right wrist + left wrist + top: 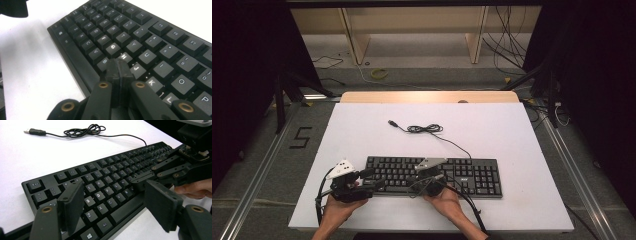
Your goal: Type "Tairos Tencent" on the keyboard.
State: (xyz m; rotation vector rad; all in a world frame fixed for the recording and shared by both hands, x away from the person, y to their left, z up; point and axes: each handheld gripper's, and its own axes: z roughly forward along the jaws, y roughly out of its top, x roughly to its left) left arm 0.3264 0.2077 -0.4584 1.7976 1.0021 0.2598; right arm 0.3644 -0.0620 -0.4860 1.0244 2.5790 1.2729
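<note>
You had two grippers, one in each hand, and one black keyboard (432,176) lay in front of you. It sat on the white table (362,130), near your edge, with its long side running left to right.

Your left gripper (371,180) hung at the left end of the keyboard. Its two jaws were spread wide. In the left gripper view, the keys near S, Z and X showed in the gap between the two flat pads (72,206). Nothing was pinched between them. I could not tell if the pads touched any key.

Your right gripper (430,175) was over the middle of the keyboard. Its two jaws were pressed tight together, with nothing between them. In the right gripper view, the tip (119,67) pointed down at the keys close to H, B and J. I could not tell for sure if it pushed a key down.

One thin black cable (447,142) ran from the back of the keyboard up the table. It made one small tangle of loops (424,129) and ended in one plug (393,123), lying flat and well apart from the keyboard.

Your two hands held the grippers just at the near edge of the keyboard. Your left hand (339,207) was at the left and your right hand (447,202) at the middle.
</note>
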